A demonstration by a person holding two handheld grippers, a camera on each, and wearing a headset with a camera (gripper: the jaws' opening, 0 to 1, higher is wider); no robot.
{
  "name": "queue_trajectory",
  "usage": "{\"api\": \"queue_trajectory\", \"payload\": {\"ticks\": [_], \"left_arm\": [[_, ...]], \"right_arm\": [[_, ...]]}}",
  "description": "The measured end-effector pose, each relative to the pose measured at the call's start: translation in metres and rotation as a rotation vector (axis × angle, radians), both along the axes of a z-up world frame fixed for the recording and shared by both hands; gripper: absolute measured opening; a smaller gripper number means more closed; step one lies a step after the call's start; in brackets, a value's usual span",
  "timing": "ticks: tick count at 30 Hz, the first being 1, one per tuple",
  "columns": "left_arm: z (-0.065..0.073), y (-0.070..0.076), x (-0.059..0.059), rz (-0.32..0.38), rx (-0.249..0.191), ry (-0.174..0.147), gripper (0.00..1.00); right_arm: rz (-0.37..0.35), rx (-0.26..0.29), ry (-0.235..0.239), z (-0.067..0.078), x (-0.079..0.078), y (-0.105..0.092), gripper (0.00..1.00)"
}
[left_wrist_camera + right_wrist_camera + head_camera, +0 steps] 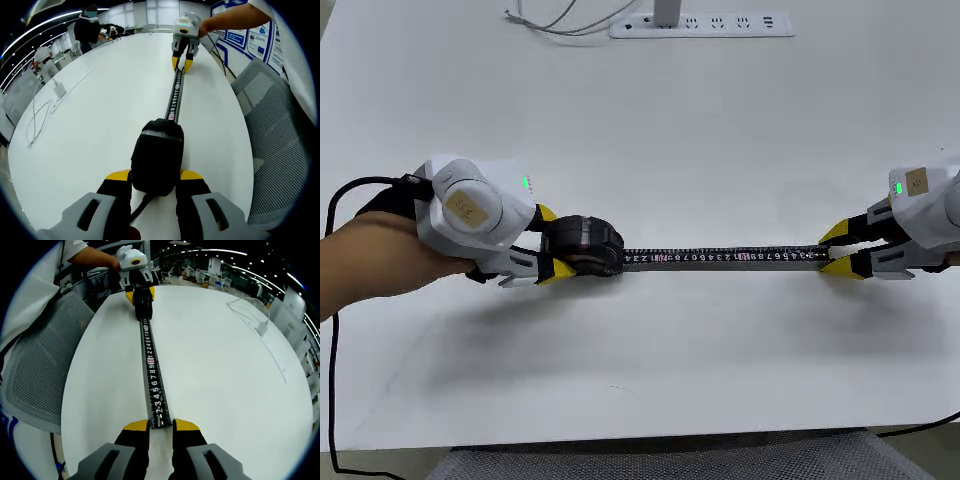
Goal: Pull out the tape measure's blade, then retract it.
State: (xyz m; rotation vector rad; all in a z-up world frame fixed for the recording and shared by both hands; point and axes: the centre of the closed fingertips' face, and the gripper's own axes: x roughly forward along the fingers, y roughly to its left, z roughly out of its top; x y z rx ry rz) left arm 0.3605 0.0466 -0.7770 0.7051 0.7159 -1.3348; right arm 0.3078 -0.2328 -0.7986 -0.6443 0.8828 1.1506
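My left gripper (155, 176) closed round chunky black plastic tape-measure case (585, 243), anchoring it on white tabletop (650, 130); right gripper (161, 426) nipped onto tip of dark numbered metal blade (720, 257), so it lies stretched flat between them.

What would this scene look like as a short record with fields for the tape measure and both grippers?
Tape measure case: black, on the white table, clamped in the left gripper
Blade: pulled out straight between the grippers, numbers up
Blade tip: clamped in the right gripper
Background: power strip at the table's far edge
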Motion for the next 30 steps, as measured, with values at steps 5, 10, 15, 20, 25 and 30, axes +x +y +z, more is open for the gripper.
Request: {"api": "queue_trajectory", "payload": {"ticks": [5,10,15,20,25,30], "left_arm": [[0.005,-0.003,0.0,0.01,-0.021,0.009,0.34],[0.006,-0.001,0.0,0.015,-0.021,0.013,0.36],[0.006,-0.003,0.001,0.016,-0.031,0.012,0.37],[0.007,-0.003,0.002,0.025,-0.041,0.017,0.38],[0.008,0.0,0.0,0.032,-0.045,0.029,0.38],[0.009,0.0,-0.001,0.036,-0.052,0.031,0.39]], "right_arm": [[0.0,0.005,0.01,-0.001,-0.001,0.004,0.15],[-0.007,0.004,0.01,0.0,-0.003,0.004,0.17],[-0.027,0.017,0.014,0.001,-0.003,0.007,0.18],[-0.052,0.036,0.019,0.004,-0.003,0.009,0.2],[-0.071,0.052,0.036,0.004,-0.005,0.011,0.22],[-0.082,0.064,0.037,0.006,-0.005,0.013,0.23]]}}
